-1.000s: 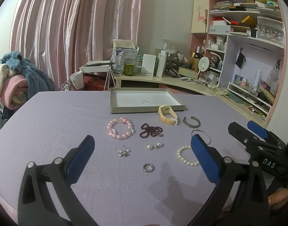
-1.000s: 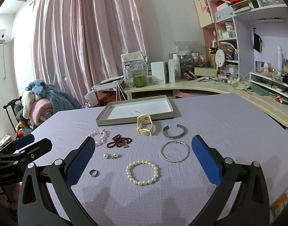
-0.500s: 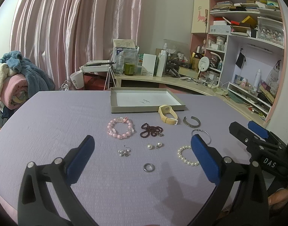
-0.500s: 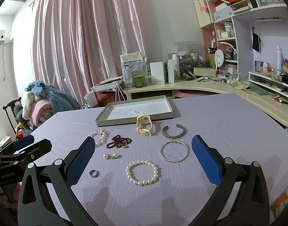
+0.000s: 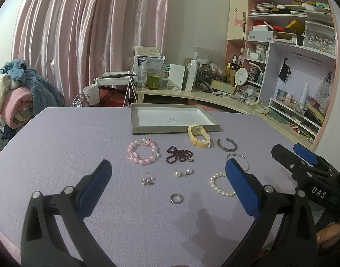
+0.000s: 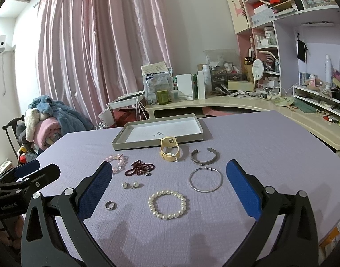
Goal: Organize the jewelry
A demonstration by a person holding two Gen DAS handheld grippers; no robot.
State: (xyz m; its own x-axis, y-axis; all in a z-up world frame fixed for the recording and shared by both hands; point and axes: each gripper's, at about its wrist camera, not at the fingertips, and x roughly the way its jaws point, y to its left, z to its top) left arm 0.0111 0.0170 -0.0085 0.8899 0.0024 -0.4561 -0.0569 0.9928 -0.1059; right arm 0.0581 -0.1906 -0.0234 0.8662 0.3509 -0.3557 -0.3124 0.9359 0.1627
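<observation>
Both grippers hover over the lavender tablecloth (image 6: 270,146) with nothing in them. The left gripper (image 5: 167,189) has its blue pads spread wide, and the right gripper (image 6: 167,189) is spread just as wide.

The jewelry is all laid out loose on the cloth in front of a shallow grey tray (image 6: 157,141) with a white bottom. The yellow watch (image 6: 169,149) sits just in front of the tray's near wall. Right of it is the silver cuff bangle (image 6: 205,157), and closer in there's the thin silver hoop bangle (image 6: 206,179). The white pearl bracelet (image 6: 167,204) lies between the right gripper's pads from that camera.

Over on the left side: pink bead bracelet (image 5: 143,152), dark red bead strand (image 5: 180,154) beside it, then two pearl stud earrings (image 5: 182,173) nearer, a little cluster earring (image 5: 147,180) to their left, and a plain silver ring (image 5: 176,198) closest to the left gripper. None of the pieces touch each other as far as I can tell.
</observation>
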